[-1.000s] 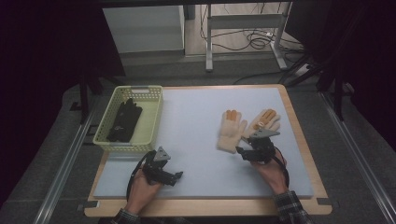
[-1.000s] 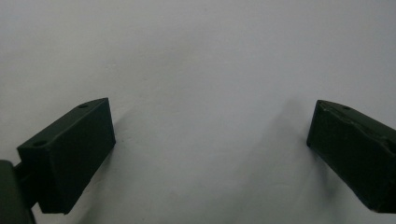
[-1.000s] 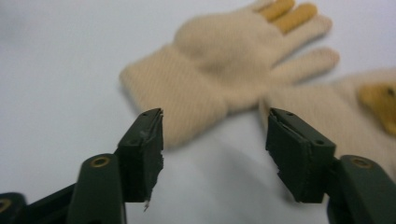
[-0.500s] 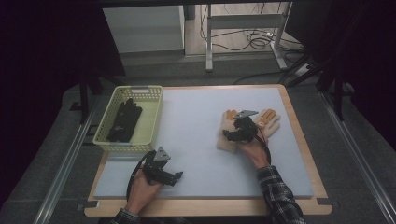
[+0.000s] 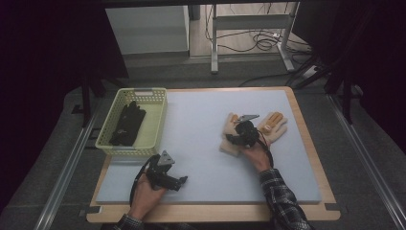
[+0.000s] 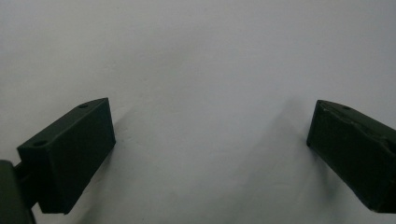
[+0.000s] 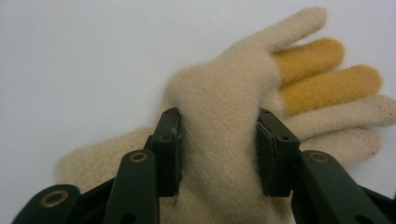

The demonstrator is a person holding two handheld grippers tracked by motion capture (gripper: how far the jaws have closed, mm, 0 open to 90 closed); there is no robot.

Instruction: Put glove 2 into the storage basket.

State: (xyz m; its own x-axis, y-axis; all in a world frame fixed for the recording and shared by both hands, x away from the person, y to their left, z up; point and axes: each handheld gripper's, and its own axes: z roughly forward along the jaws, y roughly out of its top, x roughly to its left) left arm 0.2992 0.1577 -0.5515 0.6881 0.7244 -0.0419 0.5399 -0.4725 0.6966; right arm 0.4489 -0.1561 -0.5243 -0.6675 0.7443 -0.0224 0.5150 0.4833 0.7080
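Glove (image 7: 219,121) palm pinched, tongs (image 7: 218,154) hiding cuff

A wooden-edged table (image 5: 306,143) carries a pale grey mat (image 5: 201,139) that covers nearly its whole top. At ten o'clock on the mat sits a yellow-green plastic basket (image 5: 154,120), and at about two o'clock lie two cream knit gloves with mustard fingers, one (image 5: 231,139) just beside the other (image 5: 274,125).

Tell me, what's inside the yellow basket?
Inside the yellow basket lie dark gloves, black and bunched together. How many there are, and anything lying underneath them, cannot be made out.
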